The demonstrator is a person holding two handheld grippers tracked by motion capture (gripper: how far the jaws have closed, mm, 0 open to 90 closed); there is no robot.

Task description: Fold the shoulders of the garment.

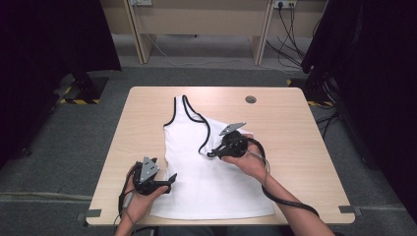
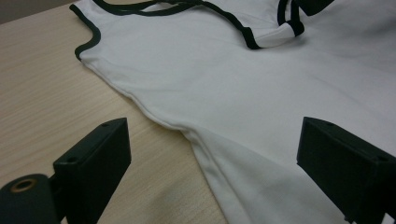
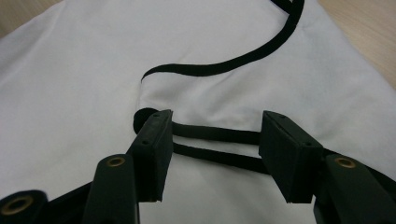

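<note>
1. Forearms and hands of a person enter at the near edge of the high view, each holding a gripper.
2. Pale wood-grain counter (image 1: 295,147), rectangular; carries everything below.
3. White sleeveless cotton top with black binding (image 1: 211,182), lying flat at the counter's middle, hem toward the person. One shoulder strap (image 1: 202,129) is folded over onto the chest; the other strap lies extended toward the far edge.
4. Right gripper (image 1: 212,154), over the folded strap. Fingers (image 3: 154,149) stand apart with the doubled black binding (image 3: 215,142) running between them; pads do not press on it, so nothing is gripped.
5. Left gripper (image 1: 172,179), at the top's side seam (image 2: 154,116). Fingers (image 2: 98,163) wide apart, one over bare counter, one over cloth; empty.
6. Risk, judged: with the strap free, it may spring back and undo the fold; closing again could snag the chest layer beneath and drag the whole top askew, since the left gripper pins nothing.
</note>
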